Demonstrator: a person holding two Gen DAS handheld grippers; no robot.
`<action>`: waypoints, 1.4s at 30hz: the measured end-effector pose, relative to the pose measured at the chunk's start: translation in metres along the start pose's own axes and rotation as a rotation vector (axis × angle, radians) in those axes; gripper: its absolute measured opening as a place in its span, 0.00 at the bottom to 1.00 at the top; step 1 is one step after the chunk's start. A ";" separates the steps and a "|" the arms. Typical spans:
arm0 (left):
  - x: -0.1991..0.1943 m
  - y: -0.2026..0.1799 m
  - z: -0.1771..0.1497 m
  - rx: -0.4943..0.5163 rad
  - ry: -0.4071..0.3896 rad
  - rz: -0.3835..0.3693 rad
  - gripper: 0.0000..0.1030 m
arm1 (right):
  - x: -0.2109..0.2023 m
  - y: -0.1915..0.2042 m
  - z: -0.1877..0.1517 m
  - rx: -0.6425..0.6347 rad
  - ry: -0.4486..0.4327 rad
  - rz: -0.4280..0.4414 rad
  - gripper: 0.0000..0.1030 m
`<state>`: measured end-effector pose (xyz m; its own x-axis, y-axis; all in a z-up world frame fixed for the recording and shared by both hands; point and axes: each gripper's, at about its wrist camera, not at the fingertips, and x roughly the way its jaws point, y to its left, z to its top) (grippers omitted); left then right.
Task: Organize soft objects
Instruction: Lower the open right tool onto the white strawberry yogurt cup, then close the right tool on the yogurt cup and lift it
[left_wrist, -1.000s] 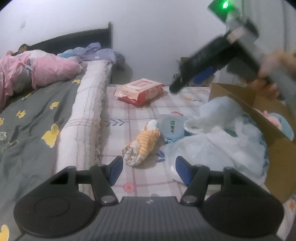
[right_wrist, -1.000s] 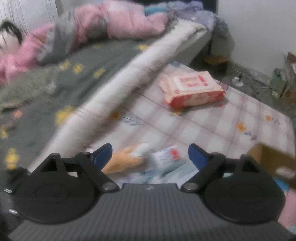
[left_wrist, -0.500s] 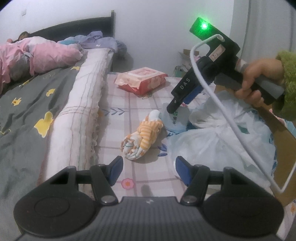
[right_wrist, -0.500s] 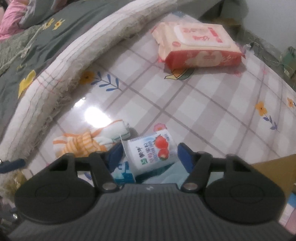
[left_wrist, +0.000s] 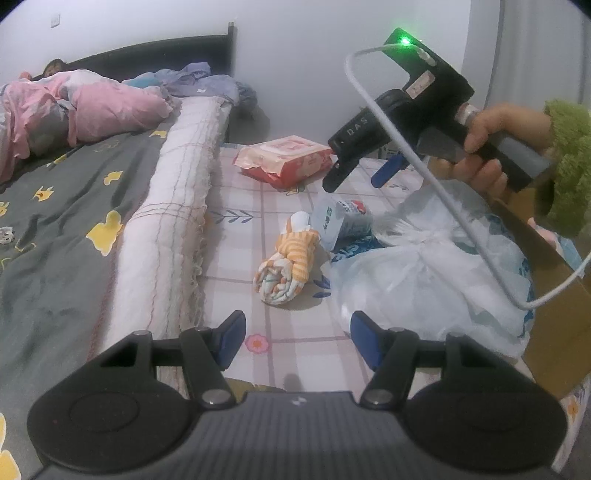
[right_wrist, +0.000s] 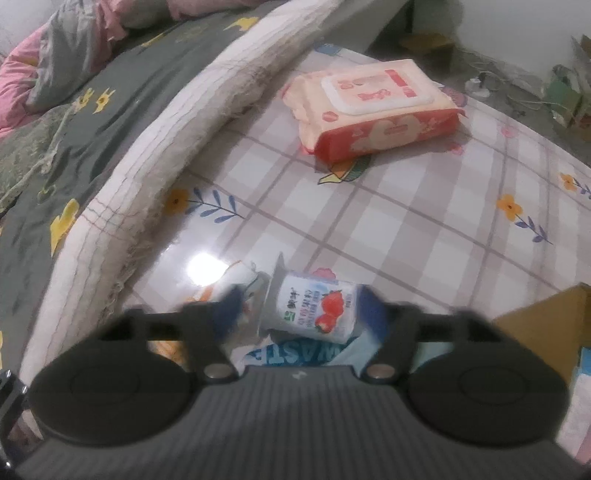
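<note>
A rolled orange-striped cloth (left_wrist: 288, 266) lies on the checked mat, ahead of my left gripper (left_wrist: 297, 332), which is open and empty. Just beyond the cloth a yoghurt cup (left_wrist: 340, 221) lies on its side against a white plastic bag (left_wrist: 424, 284). My right gripper (left_wrist: 358, 181), held by a hand in a green sleeve, points down at the cup. In the right wrist view the cup (right_wrist: 314, 310) sits between that gripper's (right_wrist: 299, 310) blurred fingers; the jaws are opening, with a gap on the left side.
A wet-wipes pack (left_wrist: 284, 158) (right_wrist: 373, 118) lies farther back on the mat. A cardboard box (left_wrist: 554, 306) stands at the right behind the bag. The bed (left_wrist: 74, 229) with its quilted edge (left_wrist: 177, 206) runs along the left; a person lies under pink bedding (left_wrist: 110, 110).
The right gripper came down over the yoghurt cup, narrowed around it, then widened again. The cup now lies tipped on its side. The left gripper has stayed put.
</note>
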<state>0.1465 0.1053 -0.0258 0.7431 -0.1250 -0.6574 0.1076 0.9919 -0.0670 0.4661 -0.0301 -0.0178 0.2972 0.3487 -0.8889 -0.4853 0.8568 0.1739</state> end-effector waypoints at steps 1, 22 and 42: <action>0.000 0.000 0.000 0.001 0.001 0.001 0.62 | 0.002 -0.001 0.002 0.014 0.009 0.003 0.82; -0.011 0.011 -0.005 0.010 0.000 0.001 0.62 | -0.022 -0.039 -0.019 0.364 -0.072 0.283 0.60; -0.001 0.013 -0.017 0.017 0.086 0.062 0.65 | 0.066 0.069 -0.093 0.427 0.297 0.641 0.62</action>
<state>0.1356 0.1183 -0.0387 0.6897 -0.0601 -0.7216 0.0746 0.9971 -0.0117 0.3758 0.0171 -0.1039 -0.1903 0.7552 -0.6273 -0.1146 0.6175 0.7782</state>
